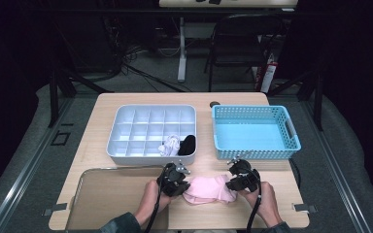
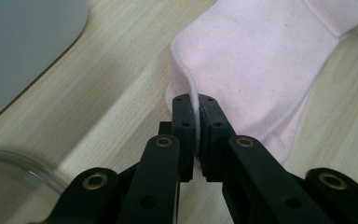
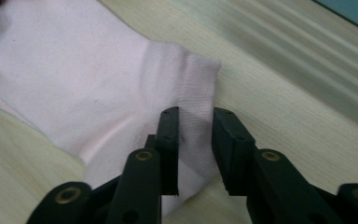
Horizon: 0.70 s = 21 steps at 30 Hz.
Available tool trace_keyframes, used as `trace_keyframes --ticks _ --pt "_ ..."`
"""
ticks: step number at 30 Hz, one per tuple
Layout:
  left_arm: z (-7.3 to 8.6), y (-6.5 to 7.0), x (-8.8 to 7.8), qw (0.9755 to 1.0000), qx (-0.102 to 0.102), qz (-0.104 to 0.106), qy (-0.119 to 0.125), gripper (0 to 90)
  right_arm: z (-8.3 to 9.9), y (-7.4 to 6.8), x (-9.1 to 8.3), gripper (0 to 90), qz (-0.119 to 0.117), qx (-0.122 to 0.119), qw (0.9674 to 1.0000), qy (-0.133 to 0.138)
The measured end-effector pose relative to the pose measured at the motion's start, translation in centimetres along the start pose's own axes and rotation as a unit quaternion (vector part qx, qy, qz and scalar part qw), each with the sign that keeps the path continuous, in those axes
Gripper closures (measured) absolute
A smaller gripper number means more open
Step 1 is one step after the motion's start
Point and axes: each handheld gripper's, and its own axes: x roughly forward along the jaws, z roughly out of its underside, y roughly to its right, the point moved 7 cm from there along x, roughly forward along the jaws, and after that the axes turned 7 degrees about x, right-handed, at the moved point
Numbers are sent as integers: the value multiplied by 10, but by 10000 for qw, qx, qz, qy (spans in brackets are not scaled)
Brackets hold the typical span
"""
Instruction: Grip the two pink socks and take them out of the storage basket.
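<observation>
The left gripper [image 2: 196, 109] has its 2 black jaws pinched tight on a thin fold at one end of the pale pink cotton sock [image 1: 207, 190]. The right gripper [image 3: 195, 122] stands narrowly parted over the ribbed cuff at the other end; the cloth lies between its jaws, and I cannot tell whether the pads press it.

The sock lies flat near the front edge of the light wooden table [image 1: 102, 104], between both hands. It looks light, limp and easy to crease, so it is best taken by its hems.

Beyond it sit a white plastic divided tray [image 1: 121, 121], already holding a white roll [image 1: 169, 145] and a black roll [image 1: 187, 144], and an empty blue plastic basket [image 1: 291, 131] toward the right edge. A clear tray [image 1: 85, 177] fills the front left corner, so free room is mainly the strip around the sock.
</observation>
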Motion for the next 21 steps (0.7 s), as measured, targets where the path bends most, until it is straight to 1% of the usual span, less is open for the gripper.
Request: trace_keyframes --ticks 1,2,3,4,5,7,8,9,11,12,13,14,15,16,17,18,19,20,21 --pt "0 0 -1 10000 17 0 12 869 0 1 0 665 -1 7 10000 -36" --pt "-1 0 -1 10000 28 4 18 869 1 3 1 672 38 16 10000 -27" --pt "-1 0 -2 10000 11 6 43 869 1 2 2 699 -49 63 9999 -61" --pt "-2 0 -2 10000 14 19 68 870 1 2 2 736 -72 47 9999 -62" --pt "-2 0 -2 10000 15 24 67 869 1 1 3 771 -145 49 9999 -44" --pt "-2 0 -2 10000 11 31 73 870 1 0 2 825 -125 50 9999 -42" --pt "-2 0 -3 10000 24 18 71 870 1 0 1 839 -104 5 9999 -52" --pt "-2 0 -3 10000 29 23 68 870 1 0 0 846 -134 -15 9999 -69" --pt "-2 1 -3 10000 23 40 82 870 1 1 -3 851 -116 23 9999 -19" --pt "-3 1 -4 9999 26 36 99 870 0 1 -5 851 -108 13 9999 56" --pt "-3 1 -5 9999 30 50 97 870 0 0 -8 849 -127 7 9999 52" --pt "-3 1 -5 9999 38 53 96 870 -1 -1 -11 845 -194 6 9998 99" --pt "-3 1 -6 9999 34 53 109 870 -2 -2 -14 839 -189 18 9997 174" --pt "-4 1 -7 9999 6 82 123 870 -3 -4 -17 836 -164 60 9996 239" --pt "-4 0 -8 9999 0 90 124 870 -3 -5 -20 834 -215 8 9995 223" --pt "-4 0 -9 9998 -34 113 160 870 -3 -4 -23 834 -161 -12 9996 225" --pt "-5 0 -10 9997 -60 148 169 870 -4 -6 -26 834 -227 28 9994 258" --pt "-5 0 -11 9997 -63 156 171 871 -4 -6 -28 834 -182 13 9994 296" --pt "-5 0 -12 9996 -85 168 198 871 -5 -7 -31 834 -189 24 9993 323"
